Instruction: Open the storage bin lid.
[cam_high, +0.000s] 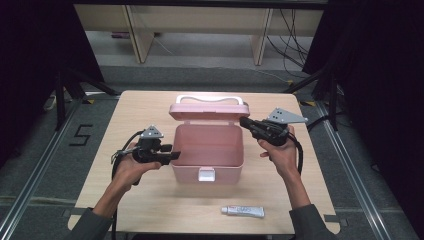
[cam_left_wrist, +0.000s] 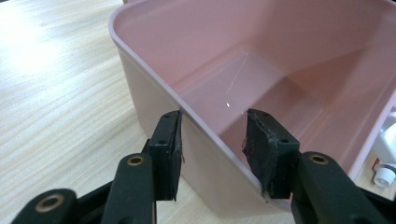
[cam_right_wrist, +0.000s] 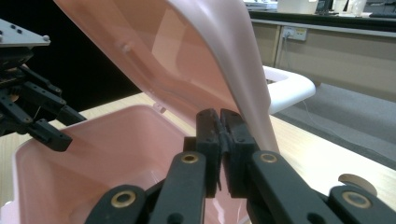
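Observation:
A pink plastic box (cam_high: 207, 172) stands at the middle of the table with its lid (cam_high: 207, 111) raised and its white handle (cam_high: 210, 97) at the back. The inside of the box (cam_left_wrist: 140, 70) is bare. My left gripper (cam_high: 175, 156) straddles the box's left wall, one pad outside and one inside (cam_left_wrist: 214, 119), jaws open around the rim. My right gripper (cam_high: 243, 121) is shut, its tips (cam_right_wrist: 220, 126) against the right edge of the raised lid (cam_right_wrist: 187, 51), with nothing seen between the pads. The left gripper (cam_right_wrist: 51, 133) also shows across the box in the right gripper view.
A small white tube (cam_high: 242, 211) lies on the wooden table near the front edge, right of centre; its cap (cam_left_wrist: 385, 175) peeks past the box's front corner. The box's white latch (cam_high: 206, 174) faces the person. Shelving stands beyond the table.

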